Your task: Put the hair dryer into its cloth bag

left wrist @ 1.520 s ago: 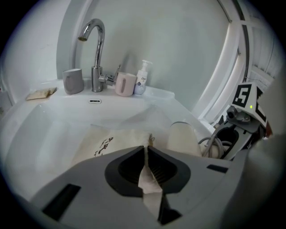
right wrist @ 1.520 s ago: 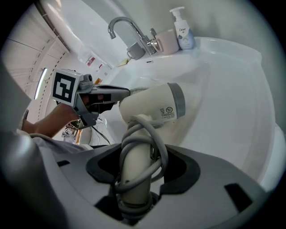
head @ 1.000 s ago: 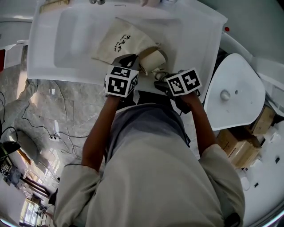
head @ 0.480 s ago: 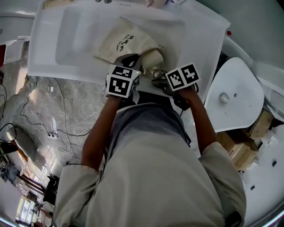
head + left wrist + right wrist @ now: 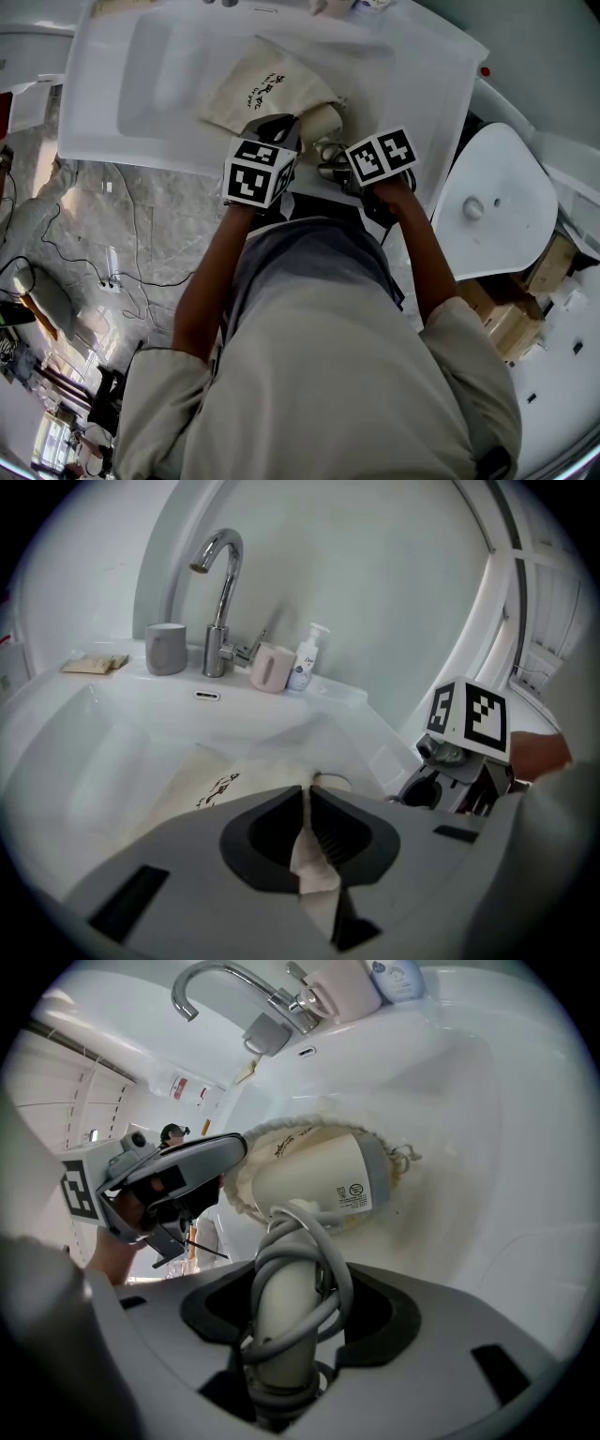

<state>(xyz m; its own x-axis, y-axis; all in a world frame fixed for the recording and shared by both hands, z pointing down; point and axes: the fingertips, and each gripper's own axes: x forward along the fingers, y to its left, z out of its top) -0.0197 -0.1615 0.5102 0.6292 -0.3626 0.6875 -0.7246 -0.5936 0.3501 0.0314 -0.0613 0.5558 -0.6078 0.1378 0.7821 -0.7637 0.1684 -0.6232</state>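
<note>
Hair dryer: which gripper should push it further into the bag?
Probably right gripper: it holds the hair dryer by its handle, nose inside the cloth bag; left gripper pinches the bag's edge.

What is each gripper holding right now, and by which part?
Left gripper pinches the cloth bag by its mouth edge; right gripper grips the hair dryer by its cord-wrapped handle.

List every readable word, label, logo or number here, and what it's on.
Nothing reads clearly.
On the cloth bag: black printed script, too small to read.
On the hair dryer: grey label with round marks, print too small.
On the pump bottle: blue logo, blurred.
On the marker cubes: black-and-white square codes, no words.
</note>
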